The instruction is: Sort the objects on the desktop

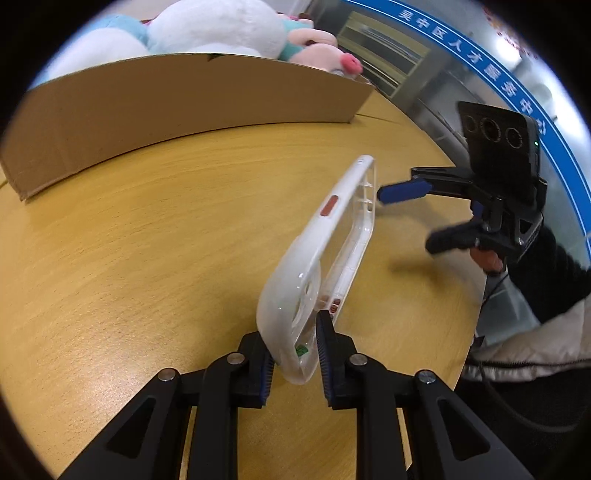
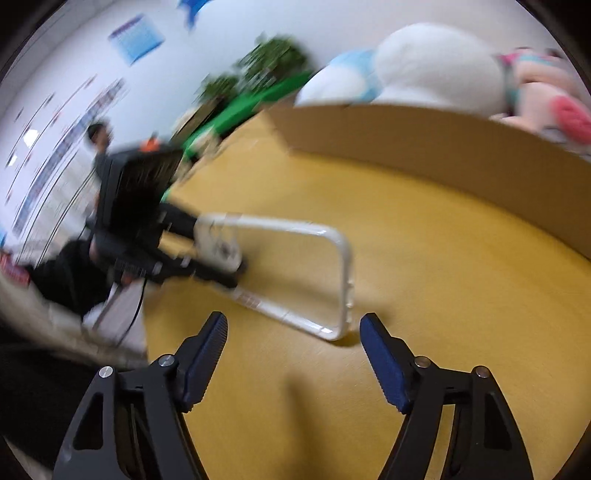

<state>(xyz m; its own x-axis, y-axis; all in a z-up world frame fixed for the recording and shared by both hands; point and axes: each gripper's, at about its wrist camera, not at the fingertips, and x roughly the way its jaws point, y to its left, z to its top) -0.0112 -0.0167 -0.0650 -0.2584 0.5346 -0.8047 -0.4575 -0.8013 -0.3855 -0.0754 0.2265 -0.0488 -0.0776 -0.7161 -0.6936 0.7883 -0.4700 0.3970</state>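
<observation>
Left claw (image 1: 295,354): I have it clamped on one short end of the phone case (image 1: 325,266), blue pads pressing both sides of the rim.
Phone case: white frame with a clear back, standing on its long edge, tilted, lower corner close to or on the counter (image 1: 147,258); I cannot tell which. An orange button shows on its outer side.
Right claw (image 2: 293,332): jaws spread wide with nothing between them, just beside the case's far short end; in the left wrist view its blue fingertip (image 1: 402,191) sits right next to that end, touching or not I cannot say.
Cardboard box (image 1: 184,107): beyond the case, well apart from it, resting on the counter.
Plush toys (image 1: 218,29): white, blue and pink, piled above the box's wall.
Person's sleeve (image 1: 546,273): dark, to the right of the case, behind the right claw.
Right wrist view: blurred, fine detail lost.
</observation>
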